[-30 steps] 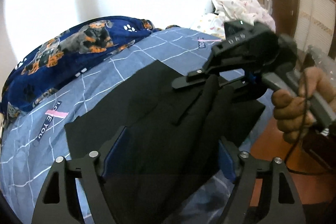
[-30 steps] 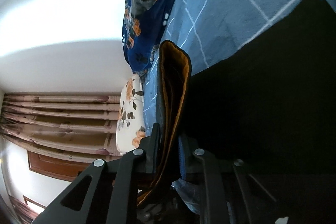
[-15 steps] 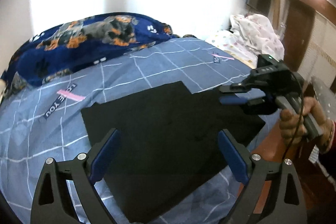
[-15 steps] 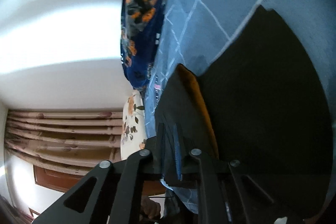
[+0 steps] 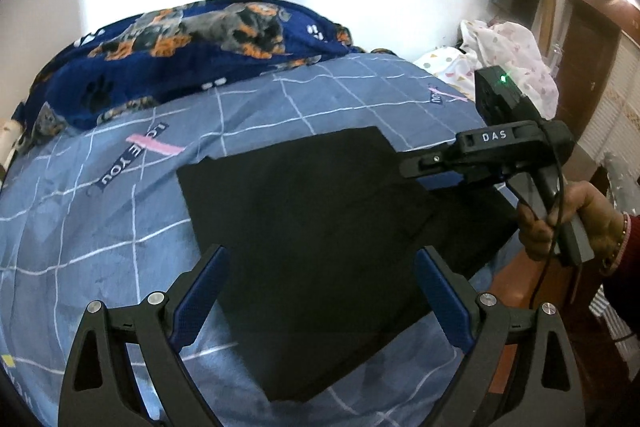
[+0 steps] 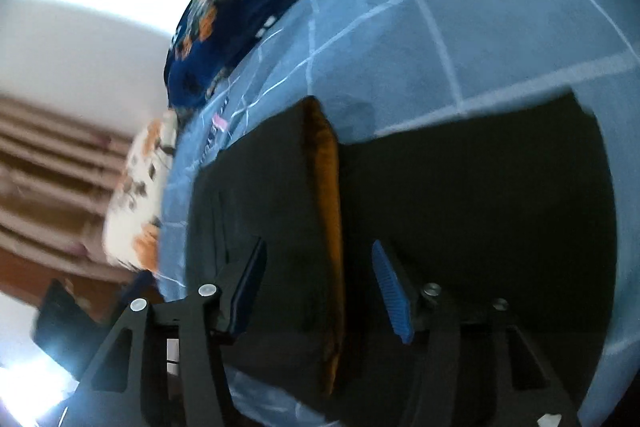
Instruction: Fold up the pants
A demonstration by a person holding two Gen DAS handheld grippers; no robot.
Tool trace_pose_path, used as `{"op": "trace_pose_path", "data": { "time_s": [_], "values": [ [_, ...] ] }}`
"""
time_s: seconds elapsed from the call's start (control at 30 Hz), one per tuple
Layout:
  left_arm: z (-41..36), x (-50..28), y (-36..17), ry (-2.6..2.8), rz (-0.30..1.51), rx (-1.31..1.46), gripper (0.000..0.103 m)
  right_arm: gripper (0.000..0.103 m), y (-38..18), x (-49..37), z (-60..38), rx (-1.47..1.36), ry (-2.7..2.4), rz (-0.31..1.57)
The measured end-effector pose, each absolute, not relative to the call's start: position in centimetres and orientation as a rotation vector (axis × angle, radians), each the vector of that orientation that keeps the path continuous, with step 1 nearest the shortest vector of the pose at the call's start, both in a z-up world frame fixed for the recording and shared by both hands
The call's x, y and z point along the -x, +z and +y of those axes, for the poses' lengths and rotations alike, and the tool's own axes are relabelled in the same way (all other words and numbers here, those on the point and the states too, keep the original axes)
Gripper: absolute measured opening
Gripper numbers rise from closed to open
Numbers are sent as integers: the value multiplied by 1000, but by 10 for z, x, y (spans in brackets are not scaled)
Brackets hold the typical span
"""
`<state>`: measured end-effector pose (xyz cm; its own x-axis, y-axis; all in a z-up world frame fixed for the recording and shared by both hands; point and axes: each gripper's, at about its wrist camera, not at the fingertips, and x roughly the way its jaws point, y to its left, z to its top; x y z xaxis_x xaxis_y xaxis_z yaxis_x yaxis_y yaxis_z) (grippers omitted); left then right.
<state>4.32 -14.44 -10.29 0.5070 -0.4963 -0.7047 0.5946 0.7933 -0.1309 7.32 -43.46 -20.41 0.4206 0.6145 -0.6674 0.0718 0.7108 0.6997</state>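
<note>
The black pants (image 5: 320,247) are laid flat, folded, on the blue checked bed (image 5: 100,227), near its edge. The left gripper (image 5: 320,291) is held above them, its fingers spread wide and empty. The right gripper (image 6: 316,287) is seen with fingers apart, an orange-lined fold (image 6: 328,227) lying ungripped between them.

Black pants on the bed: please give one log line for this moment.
black pants: folded, flat on bed | left tongs: open | right tongs: open
</note>
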Motion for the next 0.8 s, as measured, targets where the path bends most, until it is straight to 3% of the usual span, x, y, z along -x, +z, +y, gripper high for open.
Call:
{"op": "trace_pose_path", "data": {
  "time_s": [0.13, 0.27, 0.33, 0.47, 0.57, 0.8],
  "values": [
    [-138, -48, -105, -646, 820, -115, 94, 58, -216, -84, -419, -863, 546, 1149],
    [-131, -52, -107, -631, 830, -88, 94, 41, -216, -82, -419, -876, 578, 1118],
    [-129, -55, -110, -623, 850, -76, 94, 38, -221, -84, -418, -828, 525, 1142],
    [-126, -59, -114, -604, 875, -51, 94, 41, -225, -85, -411, -875, 551, 1136],
    [-122, -60, -113, -590, 879, -30, 94, 16, -222, -84, -409, -846, 513, 1130],
    [-115, -65, -108, -570, 876, 1, 94, 11, -200, -59, -426, -987, 518, 983]
  ]
}}
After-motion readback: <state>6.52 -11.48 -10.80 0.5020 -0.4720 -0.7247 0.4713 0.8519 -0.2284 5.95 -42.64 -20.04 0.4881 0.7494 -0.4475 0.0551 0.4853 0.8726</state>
